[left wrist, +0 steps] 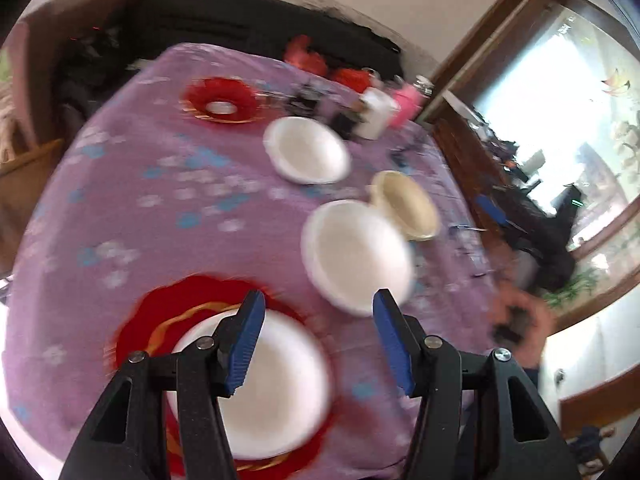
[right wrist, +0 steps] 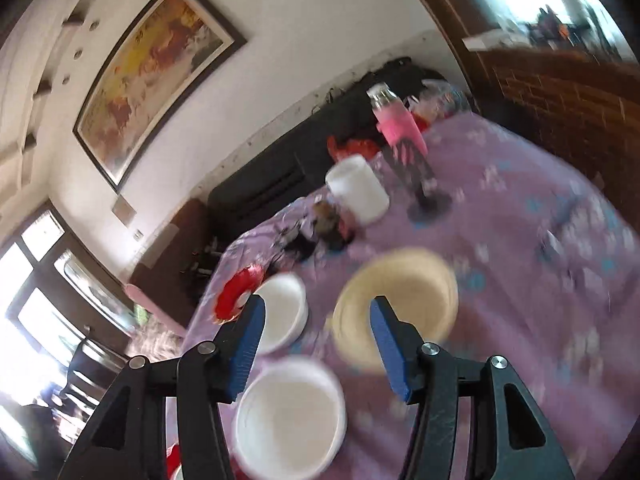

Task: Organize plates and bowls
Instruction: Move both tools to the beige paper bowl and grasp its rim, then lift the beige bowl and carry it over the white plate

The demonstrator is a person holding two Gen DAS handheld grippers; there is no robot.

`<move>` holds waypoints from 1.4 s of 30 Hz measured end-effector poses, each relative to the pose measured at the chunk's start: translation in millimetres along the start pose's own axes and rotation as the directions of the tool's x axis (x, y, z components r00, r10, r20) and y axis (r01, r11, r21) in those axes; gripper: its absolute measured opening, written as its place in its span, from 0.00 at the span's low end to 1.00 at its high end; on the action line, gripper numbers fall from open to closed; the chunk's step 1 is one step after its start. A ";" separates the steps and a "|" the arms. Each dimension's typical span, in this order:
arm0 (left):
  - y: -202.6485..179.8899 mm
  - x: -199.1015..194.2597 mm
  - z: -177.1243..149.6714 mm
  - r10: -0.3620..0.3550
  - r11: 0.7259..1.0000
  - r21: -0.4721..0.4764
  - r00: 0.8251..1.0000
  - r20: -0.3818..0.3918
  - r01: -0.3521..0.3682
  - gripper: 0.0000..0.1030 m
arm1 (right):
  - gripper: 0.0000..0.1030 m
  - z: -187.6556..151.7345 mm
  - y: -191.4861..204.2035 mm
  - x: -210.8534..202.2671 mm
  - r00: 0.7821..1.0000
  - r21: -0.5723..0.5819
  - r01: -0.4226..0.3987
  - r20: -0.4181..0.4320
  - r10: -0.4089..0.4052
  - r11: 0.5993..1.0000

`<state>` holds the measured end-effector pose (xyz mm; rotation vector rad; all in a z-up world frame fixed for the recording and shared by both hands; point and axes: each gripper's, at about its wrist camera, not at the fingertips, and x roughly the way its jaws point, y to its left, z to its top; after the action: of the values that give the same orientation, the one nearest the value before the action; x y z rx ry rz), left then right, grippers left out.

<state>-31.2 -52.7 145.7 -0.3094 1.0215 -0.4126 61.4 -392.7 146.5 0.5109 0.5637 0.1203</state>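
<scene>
With both the left tool [left wrist: 318, 334] and right tool [right wrist: 316, 334] spread and empty, the cream bowl [right wrist: 396, 312] touching a white bowl [left wrist: 356, 256] on the bench [left wrist: 160, 220] could be knocked if approached carelessly.

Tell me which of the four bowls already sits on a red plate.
The white bowl nearest the left gripper; it rests on the near red plate. The others sit on the tablecloth.
</scene>
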 end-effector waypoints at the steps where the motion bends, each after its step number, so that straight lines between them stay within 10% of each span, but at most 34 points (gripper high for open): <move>1: -11.1 7.2 6.1 0.004 1.000 -0.005 1.000 -0.019 -0.004 0.54 | 0.57 3.9 -9.6 9.9 1.000 0.012 0.003 -0.006 -0.003 1.000; 9: -102.3 109.4 68.3 0.061 0.985 0.163 0.996 -0.071 -0.049 0.54 | 0.47 -7.4 -100.7 42.3 0.994 0.175 -0.008 -0.108 0.027 0.985; 19: -117.6 255.2 137.9 0.158 0.977 0.173 0.969 -0.190 -0.125 0.44 | 0.47 -11.8 -122.8 52.7 0.985 0.263 -0.011 -0.165 0.056 0.965; 26: -118.1 283.0 135.3 0.218 0.961 0.218 0.954 -0.208 -0.172 0.44 | 0.33 -21.5 -120.6 72.8 0.971 0.260 0.017 -0.233 0.045 0.966; 30: -117.7 295.9 129.2 0.262 0.946 0.251 0.938 -0.226 -0.204 0.22 | 0.15 -25.2 -118.0 81.4 0.966 0.232 0.042 -0.258 0.019 0.972; 42: -125.8 270.3 127.5 0.234 0.950 0.250 0.956 -0.179 -0.186 0.22 | 0.14 -15.9 -112.9 62.9 0.982 0.217 0.003 -0.184 0.038 0.976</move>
<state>179.6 -283.1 58.6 0.0546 1.1849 -0.3696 102.6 -468.5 49.0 0.7220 0.7618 0.1255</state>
